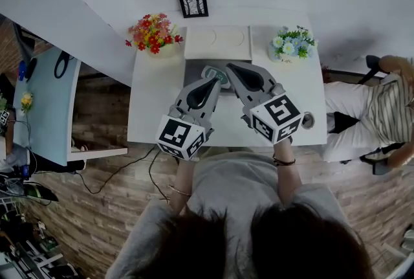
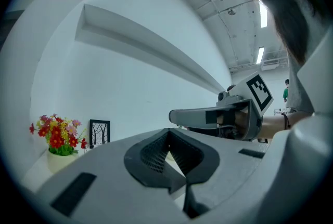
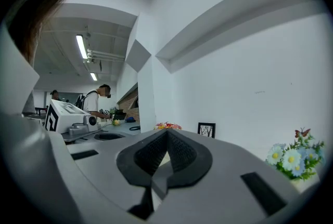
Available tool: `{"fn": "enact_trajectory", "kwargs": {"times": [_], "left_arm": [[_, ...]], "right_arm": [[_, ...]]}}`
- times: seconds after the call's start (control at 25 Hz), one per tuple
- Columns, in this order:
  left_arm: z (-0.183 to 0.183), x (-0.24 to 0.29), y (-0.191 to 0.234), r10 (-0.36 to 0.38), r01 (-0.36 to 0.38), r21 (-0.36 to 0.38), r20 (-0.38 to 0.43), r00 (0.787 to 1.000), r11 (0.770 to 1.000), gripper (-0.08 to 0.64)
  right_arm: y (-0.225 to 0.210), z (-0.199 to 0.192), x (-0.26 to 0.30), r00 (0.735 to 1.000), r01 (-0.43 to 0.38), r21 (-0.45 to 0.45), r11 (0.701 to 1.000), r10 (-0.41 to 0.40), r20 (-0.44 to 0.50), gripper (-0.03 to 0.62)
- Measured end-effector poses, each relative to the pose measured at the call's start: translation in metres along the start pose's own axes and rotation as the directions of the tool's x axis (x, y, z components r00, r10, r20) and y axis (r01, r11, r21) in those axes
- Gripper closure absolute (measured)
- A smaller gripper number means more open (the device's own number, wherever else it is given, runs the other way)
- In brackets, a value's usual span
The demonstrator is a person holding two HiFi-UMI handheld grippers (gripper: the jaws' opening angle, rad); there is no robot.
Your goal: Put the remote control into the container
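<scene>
Straight ahead of both tools sits the container (image 1: 217, 43), at the far edge of the surface (image 1: 152, 103). Left tool (image 1: 212, 82) and right tool (image 1: 231, 68) are pinched shut, empty, equally near. We can't spot the remote control; perhaps they hide it.

You had the container (image 1: 218, 43), white, shallow and rectangular, lying flat at the far middle of the table (image 1: 155, 96). You couldn't make out the remote control.
</scene>
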State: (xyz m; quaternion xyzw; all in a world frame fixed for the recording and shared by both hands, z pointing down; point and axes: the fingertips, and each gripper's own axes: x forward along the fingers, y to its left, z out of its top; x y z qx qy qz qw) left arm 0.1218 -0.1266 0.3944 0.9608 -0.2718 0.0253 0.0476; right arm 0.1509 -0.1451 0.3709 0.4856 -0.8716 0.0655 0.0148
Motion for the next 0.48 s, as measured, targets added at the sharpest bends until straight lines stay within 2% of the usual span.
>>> {"fn": "enact_trajectory", "kwargs": {"times": [0.48], "left_arm": [[-0.0002,-0.0083,-0.0071,0.017,-0.017,0.016,-0.009,1.0,1.0,0.557]], "right_arm": [[-0.0008,-0.0038,-0.0071,1.0,-0.018,0.025,1.0,0.017,0.022,0.594]]}}
